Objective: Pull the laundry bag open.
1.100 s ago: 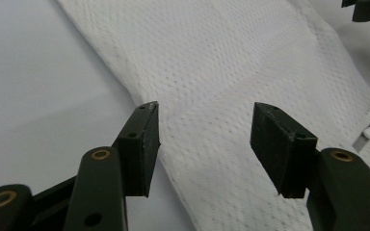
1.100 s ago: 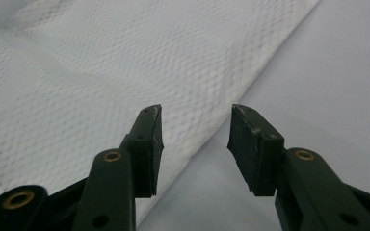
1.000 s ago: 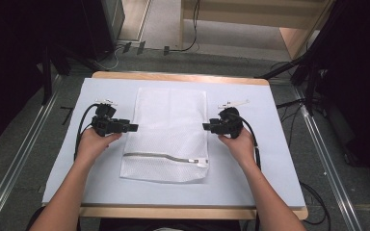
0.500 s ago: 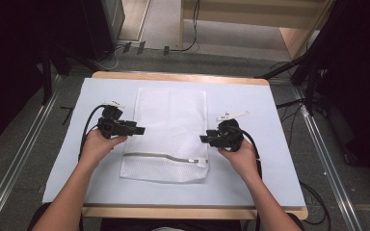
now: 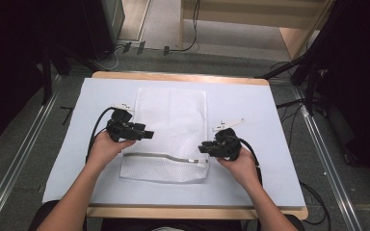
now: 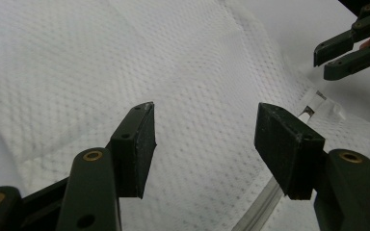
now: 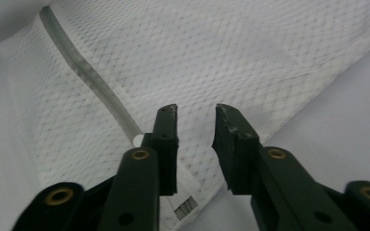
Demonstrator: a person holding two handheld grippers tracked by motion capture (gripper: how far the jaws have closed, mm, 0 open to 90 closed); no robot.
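While mesh bag (image 5: pixel 169 130) lies flat, left gripper (image 5: pixel 147 134) agape above, right gripper (image 5: pixel 203 149) narrowing, unclamped.

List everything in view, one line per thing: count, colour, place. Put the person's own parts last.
mesh bag: one, white, flat at mid table
zipper: one, grey, across the bag's near end
table cover: one, pale blue, over the wooden table
left gripper: one, black, jaws wide open over the bag's left edge
right gripper: one, black, jaws just been closing, narrow gap, nothing gripped, at the zipper's right end
forearms: two, entering from the bottom
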